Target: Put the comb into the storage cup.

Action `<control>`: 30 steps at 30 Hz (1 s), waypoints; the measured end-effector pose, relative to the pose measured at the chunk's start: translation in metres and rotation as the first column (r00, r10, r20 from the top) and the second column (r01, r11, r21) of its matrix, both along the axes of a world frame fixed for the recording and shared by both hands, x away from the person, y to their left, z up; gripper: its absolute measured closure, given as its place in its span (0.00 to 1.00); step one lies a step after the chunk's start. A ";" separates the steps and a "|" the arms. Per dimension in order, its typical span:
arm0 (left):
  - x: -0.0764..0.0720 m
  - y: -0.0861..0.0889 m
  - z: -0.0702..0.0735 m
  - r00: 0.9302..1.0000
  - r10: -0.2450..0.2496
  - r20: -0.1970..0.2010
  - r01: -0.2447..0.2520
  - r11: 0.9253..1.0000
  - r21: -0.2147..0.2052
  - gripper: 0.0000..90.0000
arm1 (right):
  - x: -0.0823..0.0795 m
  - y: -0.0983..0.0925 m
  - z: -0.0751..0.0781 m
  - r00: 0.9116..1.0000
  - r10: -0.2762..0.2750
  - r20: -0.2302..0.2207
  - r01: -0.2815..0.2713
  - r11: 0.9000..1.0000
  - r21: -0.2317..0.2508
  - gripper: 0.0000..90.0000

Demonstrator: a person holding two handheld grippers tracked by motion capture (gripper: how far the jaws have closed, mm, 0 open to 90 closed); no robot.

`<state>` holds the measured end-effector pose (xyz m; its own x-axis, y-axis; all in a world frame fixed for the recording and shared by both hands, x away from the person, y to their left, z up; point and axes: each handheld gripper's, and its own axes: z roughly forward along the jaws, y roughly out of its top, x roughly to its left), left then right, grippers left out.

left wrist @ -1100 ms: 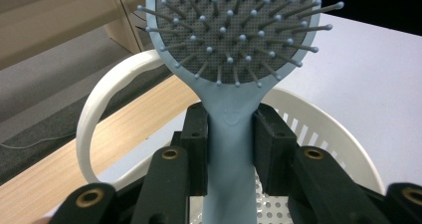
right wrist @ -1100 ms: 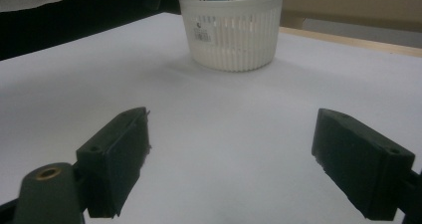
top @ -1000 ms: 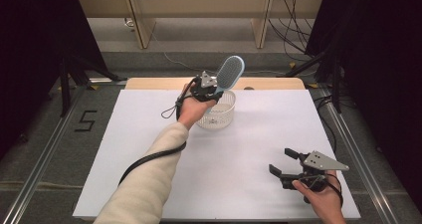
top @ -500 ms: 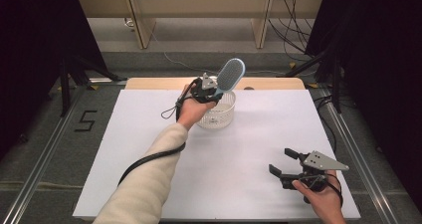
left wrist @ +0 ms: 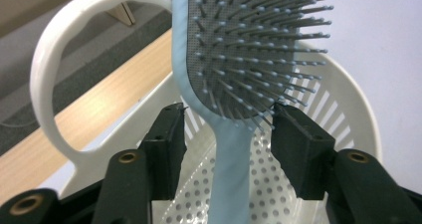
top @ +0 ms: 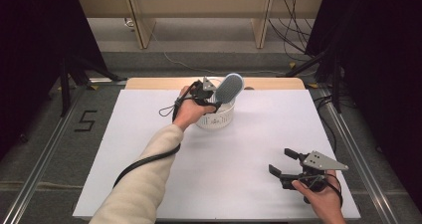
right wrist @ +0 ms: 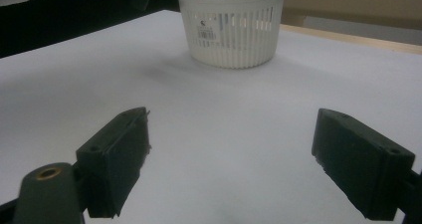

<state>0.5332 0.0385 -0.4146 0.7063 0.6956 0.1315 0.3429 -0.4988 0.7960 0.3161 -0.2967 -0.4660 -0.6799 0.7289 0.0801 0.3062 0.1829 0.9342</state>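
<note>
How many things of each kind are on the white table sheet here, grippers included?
Baskets: 1, white basket
Hairbrushes: 1, light blue brush standing in the basket
Grippers: 2, left gripper open around the brush, right gripper open near the table's front edge
Total: 4

Grey floor (top: 199, 59), wooden shelf legs (top: 142, 27), dark curtains (top: 35, 45) beside.
</note>
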 end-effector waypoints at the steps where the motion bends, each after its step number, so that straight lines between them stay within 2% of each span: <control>1: -0.001 0.002 0.001 1.000 0.009 0.002 -0.008 1.000 -0.012 0.48 | 0.000 0.000 0.000 1.000 0.000 0.000 0.000 1.000 0.000 0.17; 3: -0.002 0.004 0.005 1.000 0.018 0.002 -0.018 0.999 -0.048 0.46 | 0.000 0.000 0.000 1.000 0.001 -0.001 -0.001 1.000 -0.001 0.18; 6: -0.006 0.008 0.011 1.000 0.024 -0.003 -0.025 0.998 -0.059 0.42 | 0.000 0.000 0.000 1.000 0.000 -0.001 0.000 1.000 -0.001 0.17; 9: -0.009 0.012 0.017 0.999 0.042 -0.019 -0.044 0.994 -0.098 0.37 | 0.000 0.000 0.000 1.000 -0.001 -0.004 0.001 1.000 0.001 0.17; 11: -0.012 0.013 0.020 0.999 0.048 -0.014 -0.049 0.993 -0.110 0.35 | 0.000 0.000 0.000 1.000 0.000 -0.004 0.000 1.000 -0.002 0.17; 14: -0.018 0.014 0.024 0.998 0.056 -0.028 -0.058 0.992 -0.108 0.32 | 0.000 0.001 0.000 1.000 0.000 0.001 0.000 1.000 -0.002 0.17; 18: -0.026 0.017 0.028 0.997 0.068 -0.028 -0.070 0.992 -0.106 0.17 | 0.000 0.001 0.000 1.000 -0.002 -0.001 0.002 1.000 -0.001 0.17; 22: -0.034 0.022 0.031 0.997 0.074 -0.026 -0.077 0.992 -0.105 0.13 | 0.000 0.001 0.000 1.000 -0.003 -0.001 0.003 1.000 -0.001 0.17; 25: -0.039 0.026 0.030 0.995 0.094 -0.026 -0.096 0.992 -0.087 0.07 | 0.000 0.001 0.000 1.000 -0.003 0.000 0.003 1.000 -0.002 0.17; 30: -0.046 0.035 0.023 0.995 0.085 -0.047 -0.089 0.991 -0.096 0.03 | 0.000 0.001 0.000 1.000 -0.005 0.000 0.005 1.000 -0.005 0.17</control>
